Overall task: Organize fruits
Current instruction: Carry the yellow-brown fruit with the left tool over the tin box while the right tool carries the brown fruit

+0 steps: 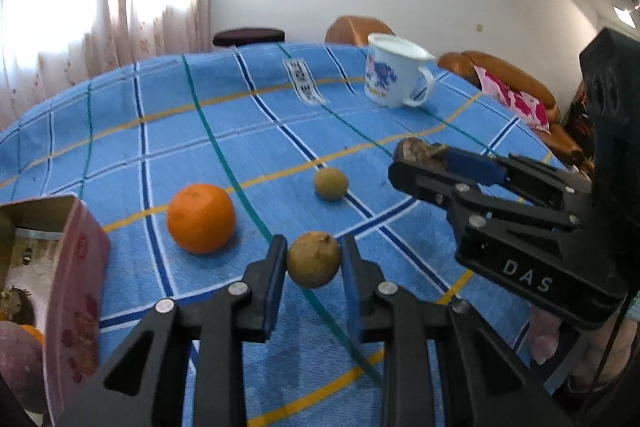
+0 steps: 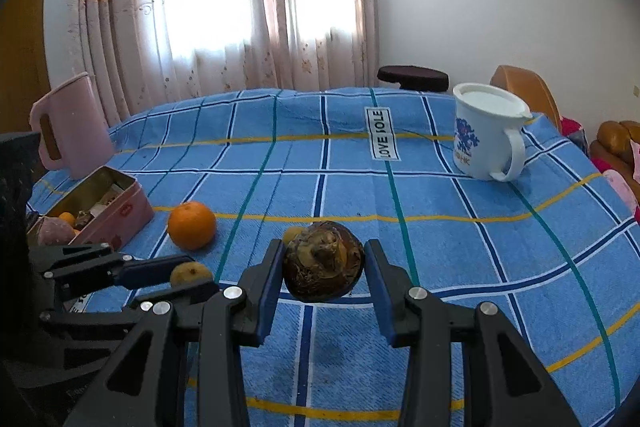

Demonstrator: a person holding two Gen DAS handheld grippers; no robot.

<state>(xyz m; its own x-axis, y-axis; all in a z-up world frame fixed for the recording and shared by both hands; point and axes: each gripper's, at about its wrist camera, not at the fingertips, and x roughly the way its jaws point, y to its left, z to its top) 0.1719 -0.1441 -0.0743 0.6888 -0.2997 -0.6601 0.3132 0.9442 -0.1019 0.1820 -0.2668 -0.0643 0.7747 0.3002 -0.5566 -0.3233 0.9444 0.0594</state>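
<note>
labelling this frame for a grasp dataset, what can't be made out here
- Open pink metal tin: left wrist view cuts it at the edge; contents unclear.
- Small round tan fruit: right wrist view, half hidden by the left hand-held gripper.
- Dark brown knobbly bulb: left wrist view, mostly behind the right hand-held gripper.

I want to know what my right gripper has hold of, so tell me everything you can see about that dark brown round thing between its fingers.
The dark brown fruit is roundish with a rough, mottled, glossy skin and a paler, knobby patch facing the camera. It sits between the right gripper blue pads, which close on both sides; it looks held, apparently just above the blue checked tablecloth. Its kind is unclear.
</note>
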